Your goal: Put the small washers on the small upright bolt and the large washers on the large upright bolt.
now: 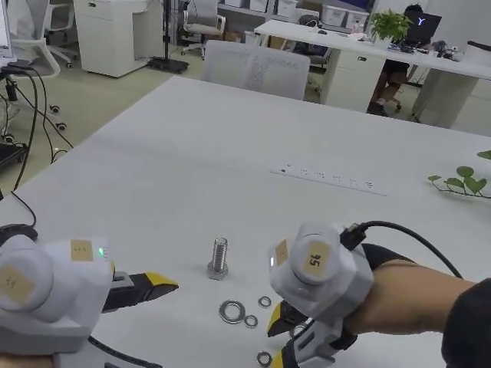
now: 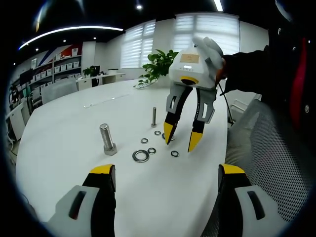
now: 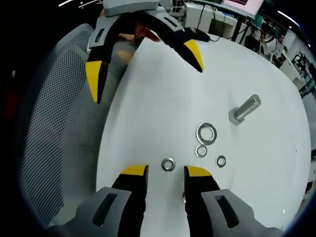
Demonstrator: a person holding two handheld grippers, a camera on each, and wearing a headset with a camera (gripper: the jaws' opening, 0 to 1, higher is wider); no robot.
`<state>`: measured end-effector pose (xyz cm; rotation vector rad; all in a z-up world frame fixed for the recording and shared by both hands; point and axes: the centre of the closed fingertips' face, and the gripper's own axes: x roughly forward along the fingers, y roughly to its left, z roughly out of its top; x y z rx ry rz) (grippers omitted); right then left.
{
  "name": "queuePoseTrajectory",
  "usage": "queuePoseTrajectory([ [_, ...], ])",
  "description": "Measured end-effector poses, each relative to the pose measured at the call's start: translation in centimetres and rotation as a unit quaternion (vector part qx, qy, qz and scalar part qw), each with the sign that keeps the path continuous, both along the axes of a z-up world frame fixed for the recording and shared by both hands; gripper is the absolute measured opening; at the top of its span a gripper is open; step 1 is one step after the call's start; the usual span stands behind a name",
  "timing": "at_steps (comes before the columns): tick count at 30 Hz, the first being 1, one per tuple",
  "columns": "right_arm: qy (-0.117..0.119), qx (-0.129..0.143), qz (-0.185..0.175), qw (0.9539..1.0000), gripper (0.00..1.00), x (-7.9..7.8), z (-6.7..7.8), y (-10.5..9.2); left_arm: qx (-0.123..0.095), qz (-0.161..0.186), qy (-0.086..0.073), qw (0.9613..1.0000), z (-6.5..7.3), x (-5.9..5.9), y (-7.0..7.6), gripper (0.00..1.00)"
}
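The large bolt (image 1: 219,258) stands head-down on the white table (image 1: 230,169). A large washer (image 1: 232,311) and small washers (image 1: 251,321) lie flat in front of it. The thin small bolt (image 2: 154,116) stands upright further back. My right gripper (image 3: 166,173) hovers low over the table, open, with one small washer (image 3: 168,164) lying loose just ahead of its tips. My left gripper (image 2: 165,173) is wide open and holds nothing, a short way left of the washers and facing the right gripper (image 2: 181,138).
A white power strip (image 1: 330,180) lies across the table beyond the bolts. A plant (image 1: 464,182) trails in at the right edge. A mesh chair (image 3: 59,123) stands at the table's near side. Desks and chairs fill the room behind.
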<state>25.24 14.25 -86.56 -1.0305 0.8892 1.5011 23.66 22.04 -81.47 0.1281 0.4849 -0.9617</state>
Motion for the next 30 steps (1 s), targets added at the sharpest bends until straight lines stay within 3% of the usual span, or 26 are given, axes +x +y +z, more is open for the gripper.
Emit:
queuePoseTrajectory([
  [20,-0.007,-0.032,0.017,0.9993,0.21,0.1,-1.4,0.1,-0.002,0.004,-0.002,1.0000,0.0,0.3,0.1,0.84],
  [30,-0.024,-0.044,0.031,0.9983,0.18,0.2,-1.5,0.1,-0.003,0.005,0.000,1.0000,0.0,0.1,0.0,0.83],
])
